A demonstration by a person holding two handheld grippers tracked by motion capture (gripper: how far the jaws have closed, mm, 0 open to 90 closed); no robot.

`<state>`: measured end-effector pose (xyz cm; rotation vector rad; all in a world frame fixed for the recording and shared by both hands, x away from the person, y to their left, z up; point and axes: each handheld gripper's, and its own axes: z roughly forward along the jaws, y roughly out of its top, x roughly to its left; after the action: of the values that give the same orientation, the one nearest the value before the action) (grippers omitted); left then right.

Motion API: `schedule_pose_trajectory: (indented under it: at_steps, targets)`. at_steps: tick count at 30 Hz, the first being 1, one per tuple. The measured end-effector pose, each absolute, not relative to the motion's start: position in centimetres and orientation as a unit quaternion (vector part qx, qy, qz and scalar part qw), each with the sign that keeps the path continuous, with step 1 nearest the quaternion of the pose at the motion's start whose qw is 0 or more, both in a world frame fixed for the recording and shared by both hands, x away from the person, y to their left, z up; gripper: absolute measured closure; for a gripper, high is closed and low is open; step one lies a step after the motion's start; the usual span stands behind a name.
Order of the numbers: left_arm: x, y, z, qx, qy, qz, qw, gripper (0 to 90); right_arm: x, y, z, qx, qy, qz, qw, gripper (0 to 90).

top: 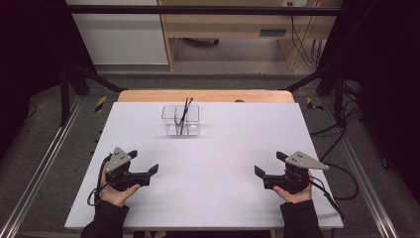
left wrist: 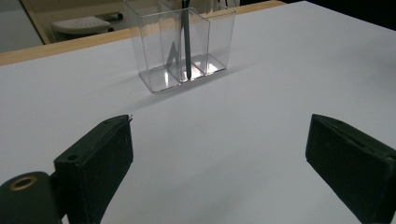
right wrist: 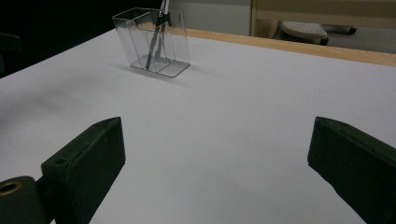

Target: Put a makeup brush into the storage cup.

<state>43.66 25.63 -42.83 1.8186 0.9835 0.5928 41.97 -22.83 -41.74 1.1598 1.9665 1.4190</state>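
While tongs idle, white table [top: 218, 168] bare near clear holder [top: 180, 120].

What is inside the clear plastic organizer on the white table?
The clear plastic organizer holds two thin dark pens, leaning together in one middle compartment; the other compartments look empty. Their tips rest on the bottom. Whether they are pens or pencils is too small to tell.

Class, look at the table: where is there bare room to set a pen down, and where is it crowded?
Bare white table lies between the left gripper and the right gripper, both with jaws open and empty, and on either side of the clear holder. Only the holder is crowded, with two pens standing in it.
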Motion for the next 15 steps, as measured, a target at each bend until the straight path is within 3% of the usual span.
schedule_pose_trajectory:
  at_steps: [15]
  targets:
    - [42.9,27.6,-43.1,0.729,0.422,0.249,0.478,6.2,41.8,-23.0,-42.0,0.425,0.713,0.511,0.223,4.6]
